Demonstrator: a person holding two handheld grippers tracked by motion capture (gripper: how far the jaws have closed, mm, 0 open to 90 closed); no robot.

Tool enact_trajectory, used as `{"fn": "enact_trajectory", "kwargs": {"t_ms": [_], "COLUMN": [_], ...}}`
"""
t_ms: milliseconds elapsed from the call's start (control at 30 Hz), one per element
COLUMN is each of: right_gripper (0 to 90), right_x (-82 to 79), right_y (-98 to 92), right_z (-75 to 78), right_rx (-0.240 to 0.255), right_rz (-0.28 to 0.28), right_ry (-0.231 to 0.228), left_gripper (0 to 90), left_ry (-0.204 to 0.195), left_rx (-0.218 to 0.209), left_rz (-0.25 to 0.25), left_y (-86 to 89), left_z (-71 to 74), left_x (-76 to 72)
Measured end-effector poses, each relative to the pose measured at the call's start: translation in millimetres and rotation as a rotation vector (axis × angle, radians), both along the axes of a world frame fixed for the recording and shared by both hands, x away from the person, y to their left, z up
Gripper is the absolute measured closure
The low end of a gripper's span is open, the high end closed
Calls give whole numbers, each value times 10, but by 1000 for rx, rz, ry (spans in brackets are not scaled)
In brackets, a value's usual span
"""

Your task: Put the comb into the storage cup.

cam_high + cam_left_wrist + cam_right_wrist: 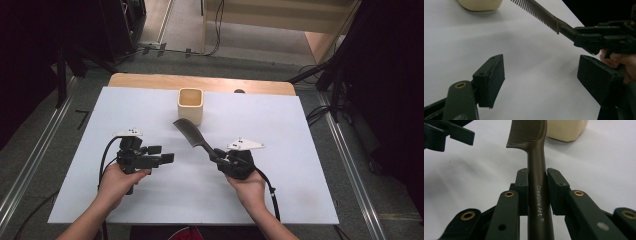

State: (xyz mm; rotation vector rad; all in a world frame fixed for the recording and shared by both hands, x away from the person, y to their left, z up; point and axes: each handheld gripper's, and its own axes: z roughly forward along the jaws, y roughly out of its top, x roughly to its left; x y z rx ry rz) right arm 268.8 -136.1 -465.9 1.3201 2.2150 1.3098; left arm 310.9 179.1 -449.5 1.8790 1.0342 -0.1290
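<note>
Two grippers work over the white table [150, 210], and we describe them from the left of the frame to the right.

At lower left of the high view, the left gripper [165, 154] hangs just above the table with its jaws spread wide and nothing between them. In the left gripper view its two pads [496, 75] stand well apart over bare white surface.

At centre, the comb [192, 134] slants from the lower right up toward the cup [191, 106], which stands upright at upper centre, its mouth open. The comb's toothed end lies near the cup's base, apart from it.

At lower right of centre, the right gripper [216, 156] is clamped on the comb's handle. In the right gripper view the handle [537, 195] runs straight up between both pads, held near mid-length, with the teeth at the top of the frame.

We judge the work in hand to be carrying the comb to the cup. Risks from here:
- The handle is round and smooth; it may roll or pivot in the clamp if we swing it quickly.
- The long toothed end may strike the cup's rim or wall and tip the cup if we approach too low.
- A release before the comb's end is inside the mouth would drop it on the table.
</note>
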Motion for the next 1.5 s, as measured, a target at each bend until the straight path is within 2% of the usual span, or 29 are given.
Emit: {"fn": "enact_trajectory", "kwargs": {"t_ms": [133,267,400,700,867,933,1100,1200,1367,1500], "right_gripper": [702,702,702,702,703,702,702,702,702,702], "right_x": [27,54,67,92,123,134,156,172,195,200], "right_y": [116,192,277,435,530,574,697,769,868,916], "right_z": [-1,-22,-48,-95,-103,-100,-104,-101,-92,-105], "right_rx": [-6,18,16,29,38,39,54,55,68,75], "right_rz": [-12,-22,-28,-34,-36,-34,-35,-32,-43,-48], "right_ry": [-8,-2,-12,-13,-21,-18,-31,-42,-60,-65], "left_gripper": [231,231,230,230,229,230,230,230,231,230], "left_ry": [-2,-3,-14,4,7,-3,14,6,3,37], "left_rx": [-2,-8,-4,-11,-5,4,-38,-32,-50,-80], "left_rz": [15,31,39,58,77,90,119,140,184,221], "left_y": [13,31,36,36,53,52,72,63,86,112], "left_z": [2,10,1,-18,-26,-15,-8,4,17,11], "left_x": [6,11,11,14,23,21,56,86,120,171]}}
